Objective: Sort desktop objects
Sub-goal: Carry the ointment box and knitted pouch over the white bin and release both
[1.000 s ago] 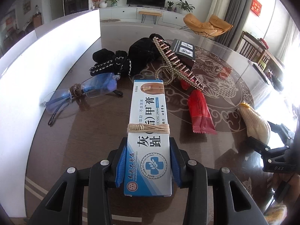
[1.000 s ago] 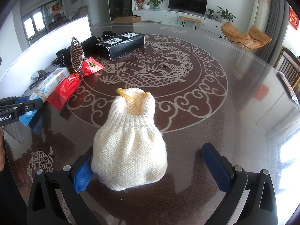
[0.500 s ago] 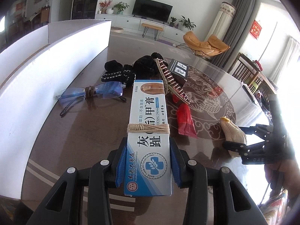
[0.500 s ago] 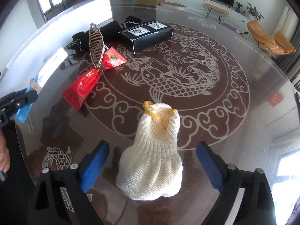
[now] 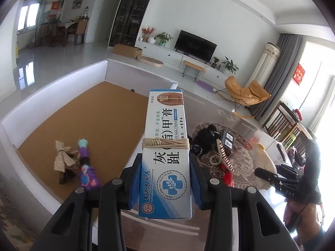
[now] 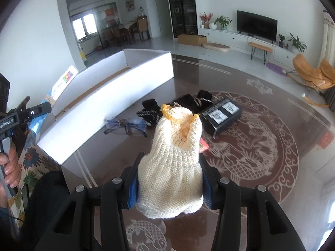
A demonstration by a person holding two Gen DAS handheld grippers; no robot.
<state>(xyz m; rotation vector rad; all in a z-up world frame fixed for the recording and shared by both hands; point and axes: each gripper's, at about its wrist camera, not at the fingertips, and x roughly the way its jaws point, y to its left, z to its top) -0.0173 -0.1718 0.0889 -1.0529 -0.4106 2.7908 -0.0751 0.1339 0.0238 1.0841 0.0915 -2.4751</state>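
Left tongs (image 5: pixel 165 185) clamped on white-and-blue ointment carton (image 5: pixel 166 152), over white cork-floored sorting box (image 5: pixel 62 87); right tongs (image 6: pixel 169 186), jaws just closing, grip cream knitted glove (image 6: pixel 173 163) above counter (image 6: pixel 261 146), likely box-bound.

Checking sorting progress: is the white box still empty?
No. The white box already holds a bow and a purple toy on its brown floor.

black gripper (image 6: pixel 169 186), blue pads (image 6: pixel 132 190), silver screws (image 6: pixel 116 180)
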